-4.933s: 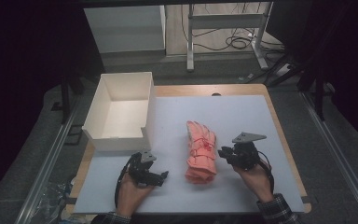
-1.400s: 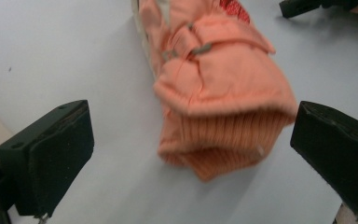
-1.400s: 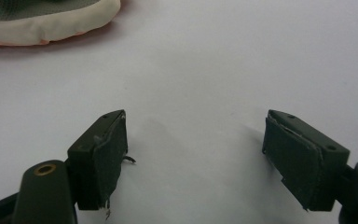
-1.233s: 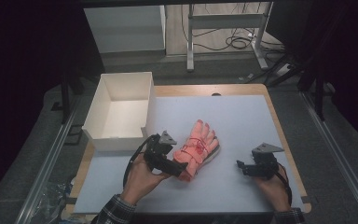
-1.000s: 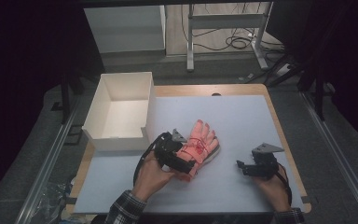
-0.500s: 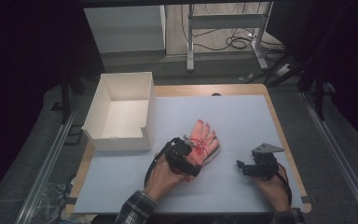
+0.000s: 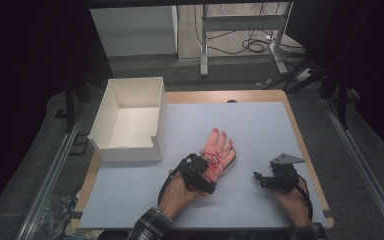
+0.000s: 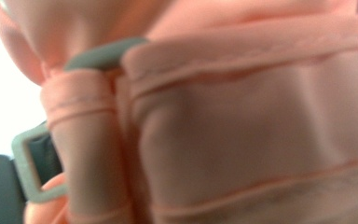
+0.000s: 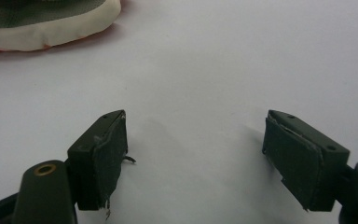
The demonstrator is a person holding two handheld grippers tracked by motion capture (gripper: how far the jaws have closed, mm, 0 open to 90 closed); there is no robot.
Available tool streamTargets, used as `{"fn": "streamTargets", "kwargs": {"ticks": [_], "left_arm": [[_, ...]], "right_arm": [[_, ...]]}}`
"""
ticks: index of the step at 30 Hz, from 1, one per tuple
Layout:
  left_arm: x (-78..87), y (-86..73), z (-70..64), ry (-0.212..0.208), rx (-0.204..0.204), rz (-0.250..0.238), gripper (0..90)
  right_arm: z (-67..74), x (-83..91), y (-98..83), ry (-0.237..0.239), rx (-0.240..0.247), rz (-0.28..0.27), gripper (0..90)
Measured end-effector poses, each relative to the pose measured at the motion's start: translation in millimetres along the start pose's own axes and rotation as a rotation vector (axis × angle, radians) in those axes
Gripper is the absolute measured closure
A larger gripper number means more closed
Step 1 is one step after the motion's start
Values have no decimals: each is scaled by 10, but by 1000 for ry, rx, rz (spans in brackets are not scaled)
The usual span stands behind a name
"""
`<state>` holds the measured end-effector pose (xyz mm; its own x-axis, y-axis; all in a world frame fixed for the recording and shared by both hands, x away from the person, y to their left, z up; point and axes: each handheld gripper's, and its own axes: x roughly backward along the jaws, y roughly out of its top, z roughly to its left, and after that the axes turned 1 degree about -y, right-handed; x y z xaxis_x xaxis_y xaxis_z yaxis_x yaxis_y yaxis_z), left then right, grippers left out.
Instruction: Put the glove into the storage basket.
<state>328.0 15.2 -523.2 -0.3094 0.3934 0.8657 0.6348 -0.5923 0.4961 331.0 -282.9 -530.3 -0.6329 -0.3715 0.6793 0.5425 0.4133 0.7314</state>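
Glove (image 7: 219,152) cuff hidden under left gripper (image 7: 203,172); close-up blurred.

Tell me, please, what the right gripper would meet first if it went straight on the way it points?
Probably bare white table mat; the right gripper aims just past the pink glove's edge.

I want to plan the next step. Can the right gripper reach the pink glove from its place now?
Probably yes. The right gripper rests open on the white mat, with bare mat between it and the pink glove. Only the left gripper, at the glove's cuff, is near.
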Motion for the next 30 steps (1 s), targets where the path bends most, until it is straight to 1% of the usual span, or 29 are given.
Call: {"fn": "streamTargets", "kwargs": {"ticks": [2, 5, 7, 10, 13, 16, 19, 22, 25, 30], "left_arm": [[19, 1, -1, 2, 0, 1, 143], [43, 7, -5, -6, -4, 2, 223], [61, 19, -5, -16, -9, 9, 277], [98, 29, 24, -43, -12, 12, 352], [134, 1, 51, -62, -18, -14, 419], [168, -28, 89, -85, -13, -40, 469], [188, -29, 121, -104, -9, -45, 489], [213, -22, 125, -106, -11, -46, 503], [238, -20, 145, -117, -6, -51, 513], [279, -14, 170, -103, -2, -58, 521]], "right_arm": [[1, 0, 0, 0, -1, -1, 224], [1, 0, -1, 0, 0, -1, 224], [1, 0, -1, 0, 0, -1, 224], [1, 0, -1, -1, 0, 0, 224], [1, 1, -1, 0, 0, -1, 224], [0, 0, -1, 0, 0, 0, 224], [0, 0, -1, 0, 1, -1, 224], [-1, 0, -2, 0, 1, -1, 224], [-1, 0, -2, 0, 0, -1, 224], [-1, 0, -2, 0, 1, -1, 224]]}}
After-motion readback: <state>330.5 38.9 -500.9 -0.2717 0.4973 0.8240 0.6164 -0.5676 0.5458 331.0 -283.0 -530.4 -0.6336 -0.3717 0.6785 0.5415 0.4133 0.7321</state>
